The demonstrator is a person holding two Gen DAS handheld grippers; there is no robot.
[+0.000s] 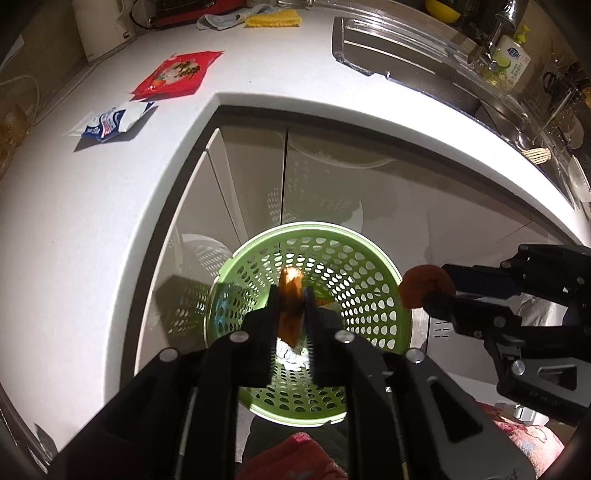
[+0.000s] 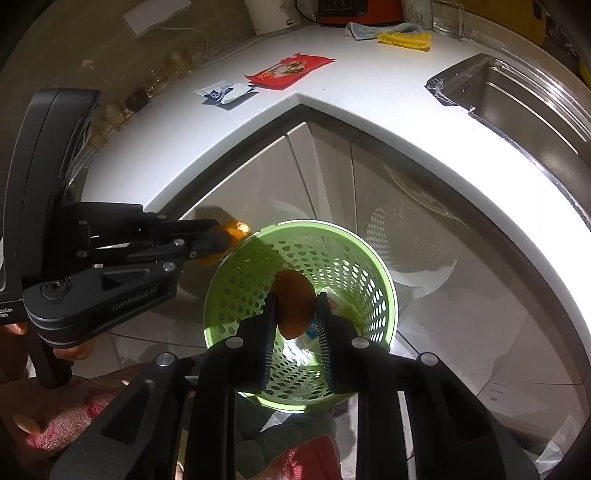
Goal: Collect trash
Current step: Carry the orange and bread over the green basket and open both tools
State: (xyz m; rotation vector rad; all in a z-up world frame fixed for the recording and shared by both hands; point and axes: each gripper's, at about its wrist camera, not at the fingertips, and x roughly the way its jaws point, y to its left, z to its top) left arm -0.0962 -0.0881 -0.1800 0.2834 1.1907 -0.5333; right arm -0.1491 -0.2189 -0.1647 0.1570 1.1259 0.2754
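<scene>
A green perforated bin [image 1: 369, 280] stands on the floor by the cabinet corner; it also shows in the right wrist view [image 2: 240, 280]. My left gripper [image 1: 291, 306] is shut on a piece of orange peel [image 1: 290, 295] above the bin's mouth. My right gripper [image 2: 293, 306] is shut on another orange peel piece [image 2: 295, 302], also above the bin. Each gripper shows in the other's view: the right one [image 1: 428, 291] at the bin's right rim, the left one [image 2: 225, 240] at its left rim. A red wrapper [image 1: 177, 74] and a white-blue packet [image 1: 114, 120] lie on the white counter [image 1: 110, 221].
A sink [image 1: 424, 55] with a tap and soap bottle [image 1: 511, 59] is at the right. A white appliance [image 1: 99, 29], a grey cloth and a yellow sponge [image 1: 273, 18] lie at the counter's back. Glossy cabinet doors [image 1: 332, 177] stand behind the bin. Crumpled trash lies inside the bin.
</scene>
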